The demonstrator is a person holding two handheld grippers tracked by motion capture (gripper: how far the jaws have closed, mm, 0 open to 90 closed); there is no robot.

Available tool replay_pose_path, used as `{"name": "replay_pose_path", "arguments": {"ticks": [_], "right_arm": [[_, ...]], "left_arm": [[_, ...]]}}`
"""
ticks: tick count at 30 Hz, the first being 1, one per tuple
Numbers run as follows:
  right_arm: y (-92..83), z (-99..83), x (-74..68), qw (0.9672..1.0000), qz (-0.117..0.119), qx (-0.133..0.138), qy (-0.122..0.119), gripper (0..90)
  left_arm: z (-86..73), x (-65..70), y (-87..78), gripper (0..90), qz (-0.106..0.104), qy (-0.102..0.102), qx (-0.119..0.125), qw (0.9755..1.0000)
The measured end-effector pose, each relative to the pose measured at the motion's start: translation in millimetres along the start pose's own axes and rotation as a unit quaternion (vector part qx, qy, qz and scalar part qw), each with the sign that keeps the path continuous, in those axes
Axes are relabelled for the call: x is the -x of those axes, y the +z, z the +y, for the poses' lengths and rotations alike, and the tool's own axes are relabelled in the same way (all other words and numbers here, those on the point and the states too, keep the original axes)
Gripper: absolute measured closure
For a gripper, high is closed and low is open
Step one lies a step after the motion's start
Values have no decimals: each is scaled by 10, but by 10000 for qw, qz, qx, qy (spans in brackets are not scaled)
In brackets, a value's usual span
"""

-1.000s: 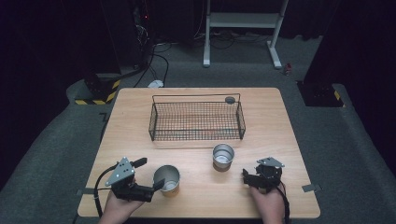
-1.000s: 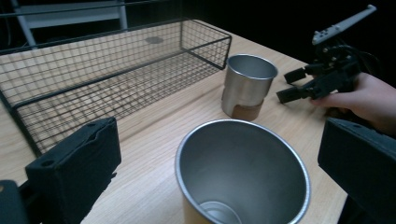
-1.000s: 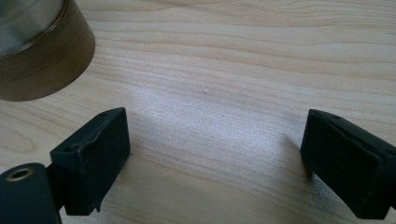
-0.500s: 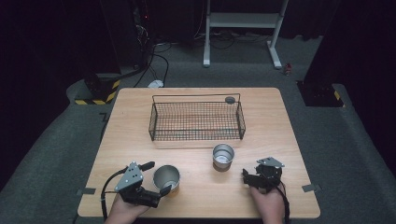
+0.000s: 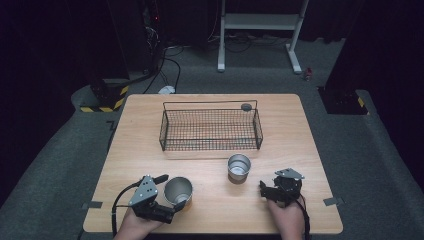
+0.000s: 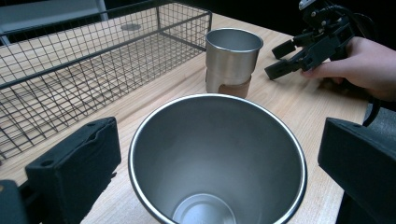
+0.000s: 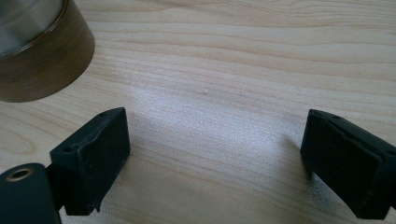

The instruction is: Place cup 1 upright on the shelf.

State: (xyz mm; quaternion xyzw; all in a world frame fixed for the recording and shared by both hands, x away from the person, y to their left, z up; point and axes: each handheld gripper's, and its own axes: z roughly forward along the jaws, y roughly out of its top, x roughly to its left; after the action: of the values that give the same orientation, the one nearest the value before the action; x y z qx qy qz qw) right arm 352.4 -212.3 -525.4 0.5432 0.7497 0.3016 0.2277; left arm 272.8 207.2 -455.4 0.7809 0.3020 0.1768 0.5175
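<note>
While the tabletop [image 5: 300, 130] carries a wire basket [image 5: 210, 129] at 12 o'clock, the near steel cup [image 5: 178, 191] stands at 7 o'clock between the left claw's [image 5: 172, 206] wide-spread jaws, ungripped. Off-centre closing could tip it. Second cup [image 5: 238, 165] stands mid-table. Right claw [image 5: 263, 189], 5 o'clock, spread wide, holds nothing.
</note>
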Motion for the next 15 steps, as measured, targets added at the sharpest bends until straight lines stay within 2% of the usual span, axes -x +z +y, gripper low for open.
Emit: {"name": "replay_pose_path", "arguments": {"ticks": [6, 15], "right_arm": [[0, 0, 0, 10000, 1, -2, -1, 79], [-1, 0, -2, 10000, 1, -5, 15, 79]], "left_arm": [[-38, -13, 34, 0, 31, 11, -89, 10000], [-97, -18, 81, 0, -58, -28, -170, 9998]]}}
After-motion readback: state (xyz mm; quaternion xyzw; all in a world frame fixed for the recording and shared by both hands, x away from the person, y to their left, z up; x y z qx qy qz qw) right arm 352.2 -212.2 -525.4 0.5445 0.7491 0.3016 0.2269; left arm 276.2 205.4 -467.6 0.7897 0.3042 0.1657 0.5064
